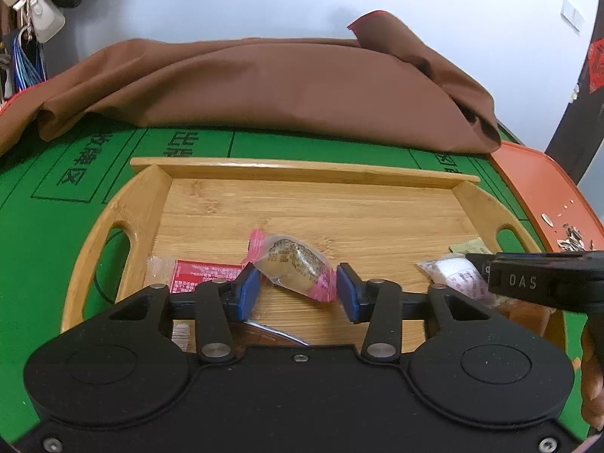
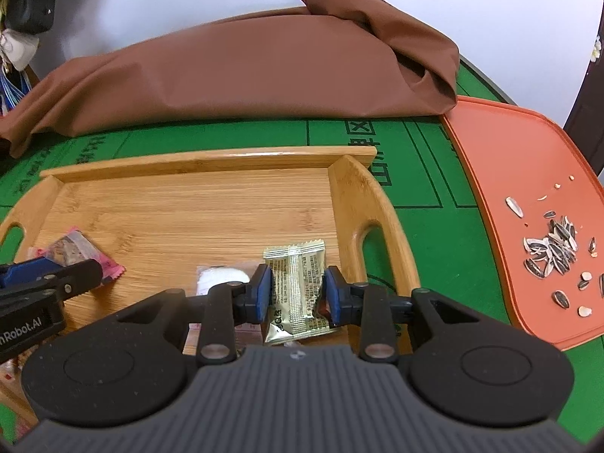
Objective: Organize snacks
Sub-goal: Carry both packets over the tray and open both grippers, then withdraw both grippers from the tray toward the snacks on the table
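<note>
The left tool (image 1: 298, 292) hangs over the near part of the wooden tray (image 1: 302, 173), released: its blue pads stand a little clear on either side of a clear-wrapped snack with pink ends (image 1: 296, 264), which lies on the tray floor. The right tool (image 2: 296, 292) sits at the tray's near right corner with a gold packet (image 2: 298, 287) between its pads; the pads look just off the wrapper rather than pinching it, so I read it as let go. Both snacks are thus inside the tray, which looks like the placing step nearly done.

To finish well, each tool should probably open a touch wider before lifting, then rise straight up so no pad drags a crinkly wrapper along. The gold packet lies close to the tray's right wall and handle hole, so a sideways pull could tip it against the rim.

Also in the tray: a red packet (image 1: 204, 275) at the left and a white sweet (image 2: 222, 277) just beside the gold packet. On the green surface (image 1: 45, 226) sit a brown cloth (image 1: 264, 87) behind the tray and an orange board (image 2: 528, 188) with sunflower seed shells (image 2: 555, 253) at the right; the two tools work close together, so they should not cross
</note>
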The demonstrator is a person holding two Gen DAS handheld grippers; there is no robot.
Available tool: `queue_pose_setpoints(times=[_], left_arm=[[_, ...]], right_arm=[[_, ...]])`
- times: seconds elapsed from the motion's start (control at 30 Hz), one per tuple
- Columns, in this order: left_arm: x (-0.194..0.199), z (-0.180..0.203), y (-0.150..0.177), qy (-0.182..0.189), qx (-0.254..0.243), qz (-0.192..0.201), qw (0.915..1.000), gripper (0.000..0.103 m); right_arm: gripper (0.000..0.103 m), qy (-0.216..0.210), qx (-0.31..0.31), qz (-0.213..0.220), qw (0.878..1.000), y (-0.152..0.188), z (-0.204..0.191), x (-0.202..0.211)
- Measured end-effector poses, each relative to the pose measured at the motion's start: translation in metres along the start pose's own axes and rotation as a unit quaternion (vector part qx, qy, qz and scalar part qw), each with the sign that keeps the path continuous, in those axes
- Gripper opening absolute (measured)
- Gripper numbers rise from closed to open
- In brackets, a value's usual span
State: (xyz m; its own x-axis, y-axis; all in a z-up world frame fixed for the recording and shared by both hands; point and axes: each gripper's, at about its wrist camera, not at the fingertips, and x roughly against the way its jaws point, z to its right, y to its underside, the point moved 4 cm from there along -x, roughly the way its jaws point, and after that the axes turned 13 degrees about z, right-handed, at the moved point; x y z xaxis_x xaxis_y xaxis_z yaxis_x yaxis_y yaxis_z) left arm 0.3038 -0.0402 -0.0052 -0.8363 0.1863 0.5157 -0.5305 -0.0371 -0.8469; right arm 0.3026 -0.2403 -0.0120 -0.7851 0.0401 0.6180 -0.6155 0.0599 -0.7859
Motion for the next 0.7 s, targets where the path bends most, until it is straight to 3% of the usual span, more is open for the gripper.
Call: queue_pose_setpoints(times=[0.07, 0.1, 0.3, 0.5, 0.7], left_arm=[[0.007, 0.001, -0.001, 0.005, -0.005, 0.009, 0.9999, 0.060], [0.011, 0.001, -0.002, 0.006, -0.008, 0.013, 0.9999, 0.065], [0.039, -0.002, -0.006, 0.008, -0.013, 0.041, 0.9990, 0.085], [0.074, -0.002, 0.000, 0.007, -0.026, 0.067, 0.9973, 0.098], [0.106, -0.001, 0.010, 0.022, -0.034, 0.087, 0.9954, 0.102]], right_arm=[[0.045, -0.005, -0.007, 0.007, 1.000, -0.002, 0.002, 0.005], [0.055, -0.007, -0.007, 0.011, 1.000, -0.003, 0.003, 0.008], [0.067, -0.025, -0.008, 0.038, 0.999, -0.008, 0.005, 0.036], [0.074, -0.044, 0.002, 0.060, 0.997, 0.005, 0.009, 0.068], [0.079, -0.065, 0.026, 0.069, 0.995, 0.024, 0.003, 0.094]])
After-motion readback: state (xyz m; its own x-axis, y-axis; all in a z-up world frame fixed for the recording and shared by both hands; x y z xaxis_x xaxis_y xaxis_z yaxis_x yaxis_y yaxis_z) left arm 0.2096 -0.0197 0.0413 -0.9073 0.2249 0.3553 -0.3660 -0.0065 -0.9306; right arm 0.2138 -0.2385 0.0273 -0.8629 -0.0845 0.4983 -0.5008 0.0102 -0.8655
